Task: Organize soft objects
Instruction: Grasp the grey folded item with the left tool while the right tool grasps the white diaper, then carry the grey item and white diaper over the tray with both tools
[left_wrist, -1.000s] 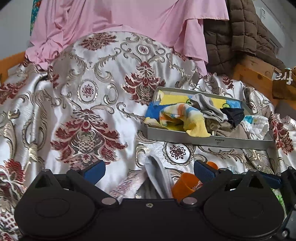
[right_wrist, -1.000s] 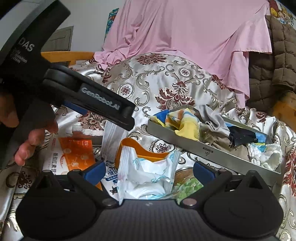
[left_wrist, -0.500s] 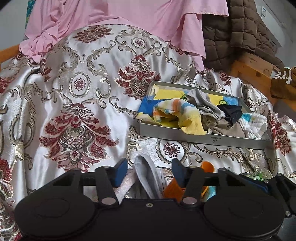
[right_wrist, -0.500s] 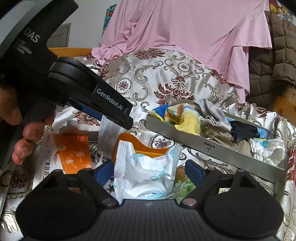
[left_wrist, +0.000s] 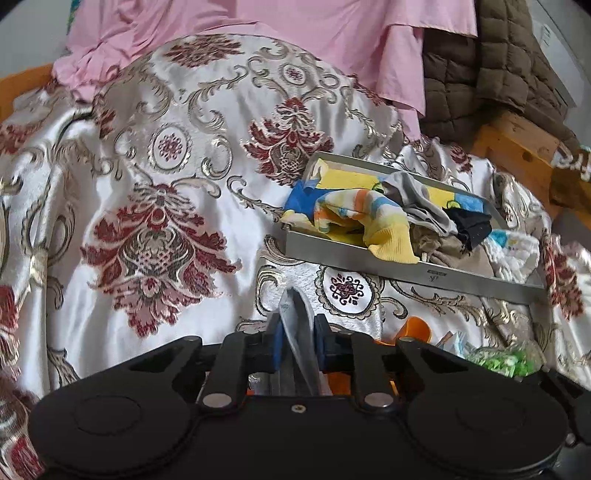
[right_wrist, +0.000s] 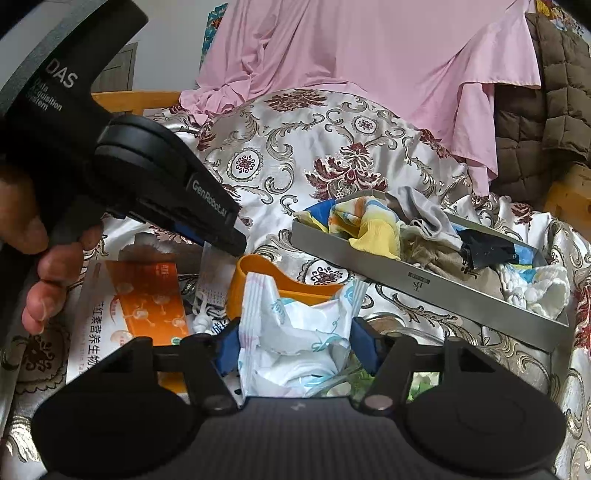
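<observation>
My left gripper is shut on a thin grey-white packaged mask, pinched edge-on between the blue pads. It also shows in the right wrist view, holding the packet's top edge. My right gripper has closed onto a white crinkly tissue pack with blue print, both pads touching its sides. A grey metal tray to the right holds socks and cloths: a yellow-orange sock, a grey one, a black one. The tray also shows in the right wrist view.
An orange plastic cup stands behind the tissue pack. An orange and white box lies at the left. A green packet lies at the right. Patterned satin cover, pink sheet and brown quilted jacket lie behind.
Both grippers have closed from wide open: the left onto the mask packet, the right onto the tissue pack. The views shifted slightly.
</observation>
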